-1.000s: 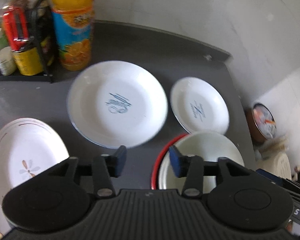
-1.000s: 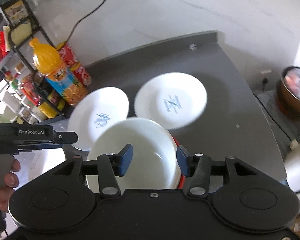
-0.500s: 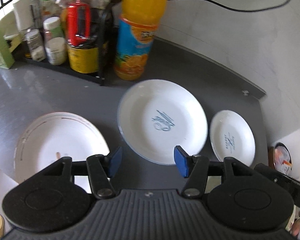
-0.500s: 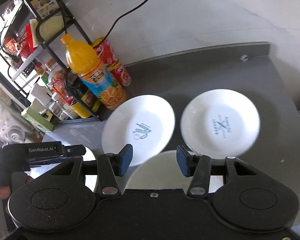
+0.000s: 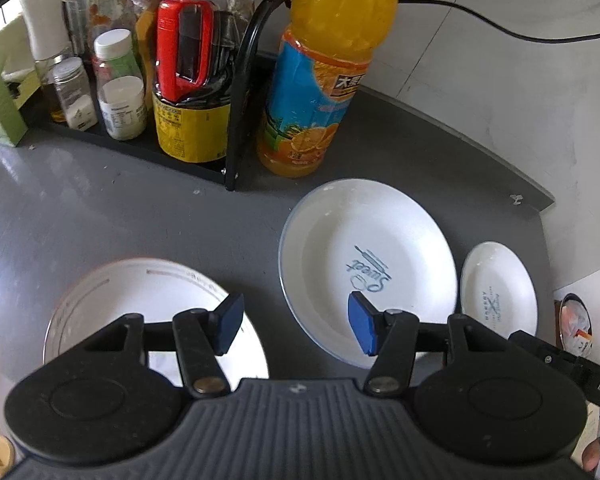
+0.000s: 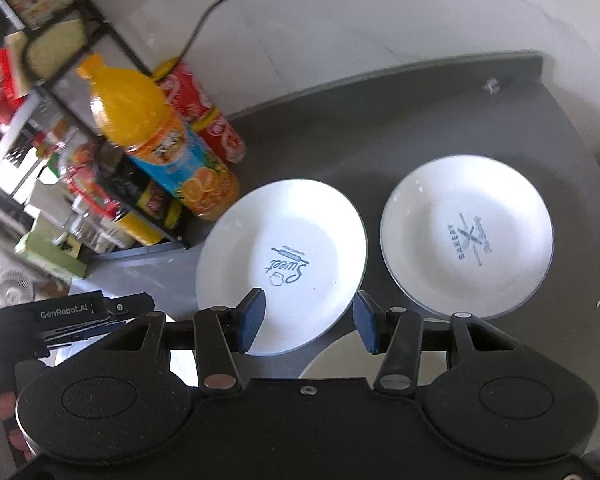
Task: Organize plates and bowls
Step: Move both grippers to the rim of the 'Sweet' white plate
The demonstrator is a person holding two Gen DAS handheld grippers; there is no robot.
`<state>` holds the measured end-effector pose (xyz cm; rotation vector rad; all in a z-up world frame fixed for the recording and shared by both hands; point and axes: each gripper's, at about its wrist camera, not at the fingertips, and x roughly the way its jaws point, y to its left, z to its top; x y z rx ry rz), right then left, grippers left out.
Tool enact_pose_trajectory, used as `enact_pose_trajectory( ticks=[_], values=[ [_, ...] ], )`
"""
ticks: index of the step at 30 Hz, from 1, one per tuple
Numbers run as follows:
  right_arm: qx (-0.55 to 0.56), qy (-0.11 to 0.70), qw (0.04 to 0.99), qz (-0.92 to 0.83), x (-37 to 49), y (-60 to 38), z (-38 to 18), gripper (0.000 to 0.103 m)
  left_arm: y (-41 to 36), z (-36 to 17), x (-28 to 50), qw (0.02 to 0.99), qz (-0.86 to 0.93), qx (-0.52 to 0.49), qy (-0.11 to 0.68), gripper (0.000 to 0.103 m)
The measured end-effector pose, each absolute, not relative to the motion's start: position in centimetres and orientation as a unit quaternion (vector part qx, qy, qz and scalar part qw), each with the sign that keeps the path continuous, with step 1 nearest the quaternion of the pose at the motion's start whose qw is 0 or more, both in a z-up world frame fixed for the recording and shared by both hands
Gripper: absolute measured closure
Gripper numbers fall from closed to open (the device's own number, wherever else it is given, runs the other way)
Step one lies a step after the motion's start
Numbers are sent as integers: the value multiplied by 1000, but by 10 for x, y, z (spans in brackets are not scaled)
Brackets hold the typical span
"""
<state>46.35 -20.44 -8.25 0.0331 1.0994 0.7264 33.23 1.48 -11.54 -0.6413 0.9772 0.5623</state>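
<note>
Grey counter (image 5: 100, 216): three plates (image 5: 368, 268), juice bottle (image 5: 320, 80), rack (image 5: 236, 120).

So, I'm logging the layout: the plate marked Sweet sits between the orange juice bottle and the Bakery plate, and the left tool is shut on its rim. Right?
Not quite. The left tool is open and holds nothing, as the left wrist view shows. The Sweet plate does sit between the juice bottle and the Bakery plate.

Plenty of bare desk (image 5: 100, 208) in front of the black rack (image 5: 236, 92), easy to come in there. The orange juice bottle (image 5: 320, 80) stands tall just behind the "Sweet" plate (image 5: 368, 256), blocking from the back. Only a narrow gap to the "Bakery" plate (image 6: 466, 236).
</note>
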Motion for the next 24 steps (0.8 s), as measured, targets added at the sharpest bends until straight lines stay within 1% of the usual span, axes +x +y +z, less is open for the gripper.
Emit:
enact_pose_trajectory(
  ticks=[4,20,21,22,24],
  values=[
    [14,521,793,316,465,-192,-90,54,31,-130,342,797,248,-292,467,47],
    [4,559,793,242,494,-152,-123,54,72,-178,372,782,215,-316,493,48],
    [5,563,791,239,497,-150,-125,54,75,-181,374,779,214,-321,495,48],
    [7,567,789,235,499,-149,-128,54,76,-184,375,776,215,-325,497,50],
    [9,577,784,227,504,-146,-133,56,78,-189,378,773,214,-329,498,51]
  ],
)
